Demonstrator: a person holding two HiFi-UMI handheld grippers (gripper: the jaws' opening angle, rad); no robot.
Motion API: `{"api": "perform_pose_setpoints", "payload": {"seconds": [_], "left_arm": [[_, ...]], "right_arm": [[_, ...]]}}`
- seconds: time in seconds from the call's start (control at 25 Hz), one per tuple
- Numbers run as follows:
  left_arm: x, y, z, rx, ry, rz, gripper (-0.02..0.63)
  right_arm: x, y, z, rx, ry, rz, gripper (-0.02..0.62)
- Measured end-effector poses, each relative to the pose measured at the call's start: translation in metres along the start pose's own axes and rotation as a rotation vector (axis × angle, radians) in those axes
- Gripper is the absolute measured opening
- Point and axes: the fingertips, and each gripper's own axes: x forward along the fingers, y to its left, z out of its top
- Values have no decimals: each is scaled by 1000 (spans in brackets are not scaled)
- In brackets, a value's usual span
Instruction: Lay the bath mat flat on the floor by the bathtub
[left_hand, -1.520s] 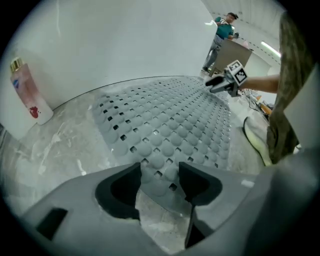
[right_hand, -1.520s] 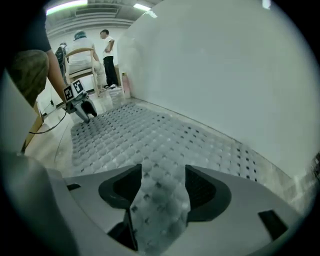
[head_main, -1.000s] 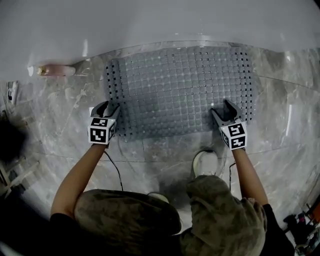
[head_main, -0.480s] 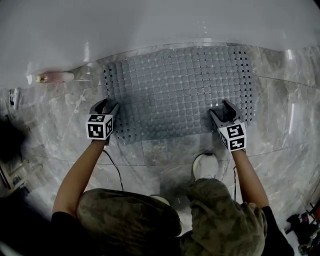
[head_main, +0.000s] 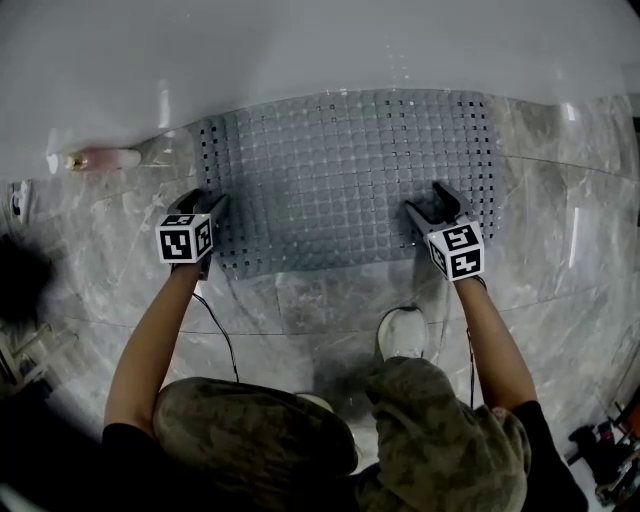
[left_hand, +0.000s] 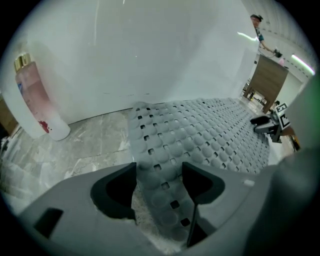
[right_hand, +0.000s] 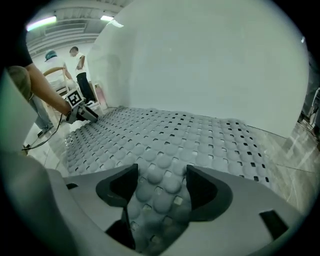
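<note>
The grey bath mat (head_main: 345, 175), studded with bumps and square holes, lies flat on the marble floor against the white bathtub (head_main: 300, 50). My left gripper (head_main: 203, 203) is at its near left corner and my right gripper (head_main: 430, 203) at its near right edge. Both sets of jaws are opening. In the left gripper view the mat's edge (left_hand: 165, 150) runs between the spread jaws of the left gripper (left_hand: 159, 170), with the pads clear of it. The right gripper view shows the same: the mat (right_hand: 170, 140) lies between the jaws of the right gripper (right_hand: 161, 170), untouched.
A pink bottle (head_main: 100, 159) lies on the floor beside the tub, left of the mat, and shows upright-looking in the left gripper view (left_hand: 35, 97). The person's white shoe (head_main: 402, 333) is just behind the mat's near edge. People stand far off (right_hand: 75, 65).
Both grippers have edged toward the tub with the mat's near edge, and their jaws have spread wider. The mat now sits a little closer to the tub wall.
</note>
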Motion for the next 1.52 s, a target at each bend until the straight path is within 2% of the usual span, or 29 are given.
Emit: {"api": "perform_pose_setpoints", "payload": {"seconds": [0.12,0.2,0.28,0.4,0.52,0.64,0.72,0.88,1.0,1.2,1.4,1.52], "left_arm": [[-7,-6,-16,0,-21,11,289],[-14,-11,-7,40,-47,6,287],[-23,-16,19,51,-98,-13,287],[-53,-31,57,8,-190,-32,287],[-103,-66,84,2,-283,-70,287],[-170,-108,102,29,-332,-116,278],[-222,-134,111,16,-345,-147,276],[-356,-174,121,-122,-357,-177,276],[-463,-204,146,-196,-393,-198,276],[-650,-264,196,-125,-469,-277,276],[-815,-291,225,-94,-525,-327,276],[-892,-303,234,-110,-564,-323,273]], "right_arm": [[-7,7,-8,1,12,12,282],[-20,8,-2,21,14,12,281],[-40,0,24,62,-16,1,281],[-87,-10,83,158,-119,-16,281],[-149,-3,126,261,-202,-27,281],[-218,18,157,346,-239,-12,281],[-271,33,180,383,-259,-8,281],[-390,70,233,427,-284,-15,281],[-476,95,288,419,-307,-27,281],[-621,160,387,290,-336,-13,281],[-757,224,463,301,-409,-17,281],[-822,259,484,295,-419,-13,279]]}}
